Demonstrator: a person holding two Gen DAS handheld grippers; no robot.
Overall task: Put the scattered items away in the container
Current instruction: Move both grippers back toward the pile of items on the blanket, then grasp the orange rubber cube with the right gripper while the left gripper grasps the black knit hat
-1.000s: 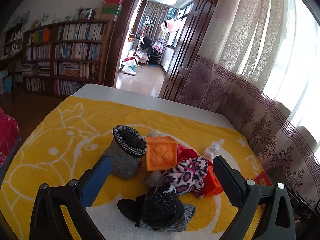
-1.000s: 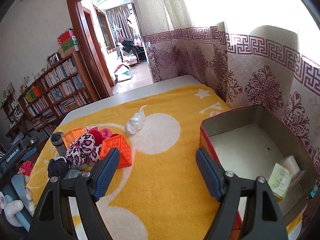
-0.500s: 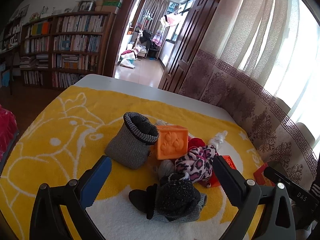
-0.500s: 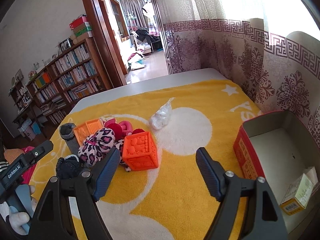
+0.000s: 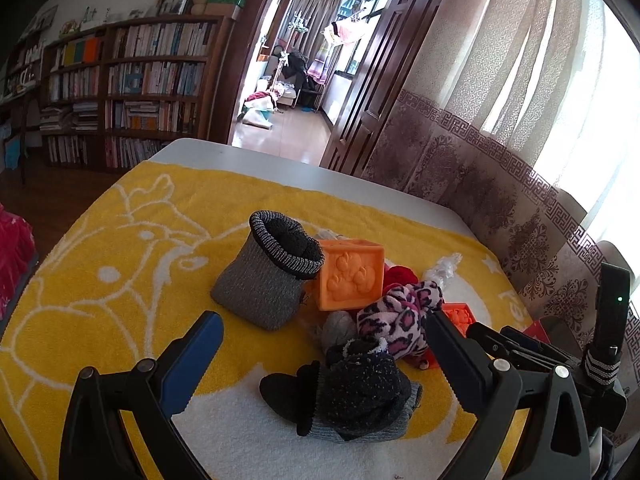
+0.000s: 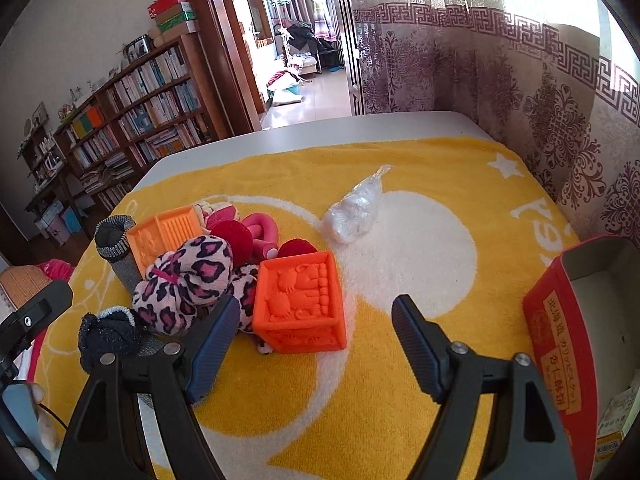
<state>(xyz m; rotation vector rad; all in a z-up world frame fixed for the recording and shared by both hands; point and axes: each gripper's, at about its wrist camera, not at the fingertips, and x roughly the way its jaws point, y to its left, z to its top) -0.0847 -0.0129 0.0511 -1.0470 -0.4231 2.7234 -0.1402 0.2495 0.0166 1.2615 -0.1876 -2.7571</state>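
A heap of small items lies on the yellow towel. Nearest my right gripper stands a bright orange embossed cube, just ahead and left of centre; the gripper is open and empty. Behind the cube lie a leopard-print plush, red and pink fabric pieces, a paler orange cube and a clear plastic bag. The red open box sits at the right. My left gripper is open over dark knitted socks, with a grey knitted pouch beyond.
The towel covers a white table whose far edge faces a doorway and bookshelves. Patterned curtains hang close along the right side. The red box holds a small paper packet in its near corner.
My right gripper has swung left, away from the red box and up to the bright orange cube. My left gripper has moved nearer the pile. Both stay open.
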